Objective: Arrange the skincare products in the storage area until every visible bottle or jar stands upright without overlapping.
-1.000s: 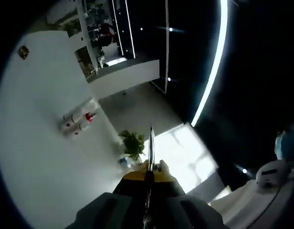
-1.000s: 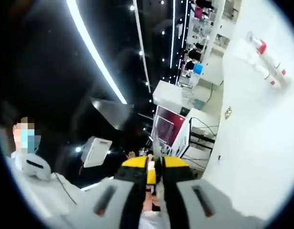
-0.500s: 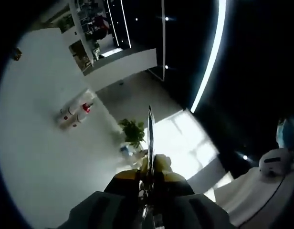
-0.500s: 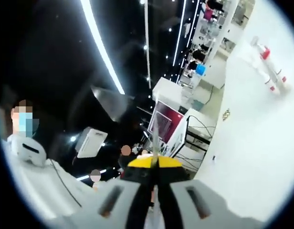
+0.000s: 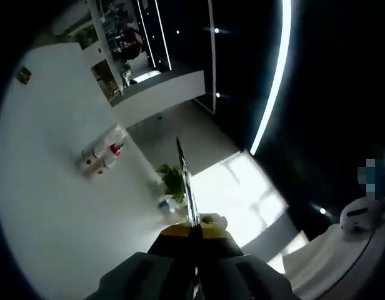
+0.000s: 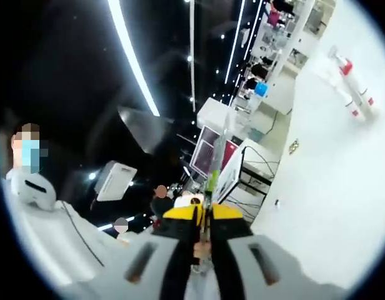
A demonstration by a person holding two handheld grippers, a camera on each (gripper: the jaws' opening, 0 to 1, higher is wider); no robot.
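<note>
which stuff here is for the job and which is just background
For the job:
- left gripper, jaws shut
- right gripper, jaws shut
- no bottle or jar can be made out

Just background:
- potted plant
- ceiling light strip
- shelves
- red-capped cylinders on the white wall

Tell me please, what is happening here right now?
A person holds a gripper in each hand, and both are raised toward the ceiling and walls, away from any work surface. The left gripper and the right gripper have their fingers pressed together, with nothing visibly held. No skincare products can be made out, so the arranging is not under way. A white wall with red-and-white fixtures, a potted plant and ceiling light strips are visible.
</note>
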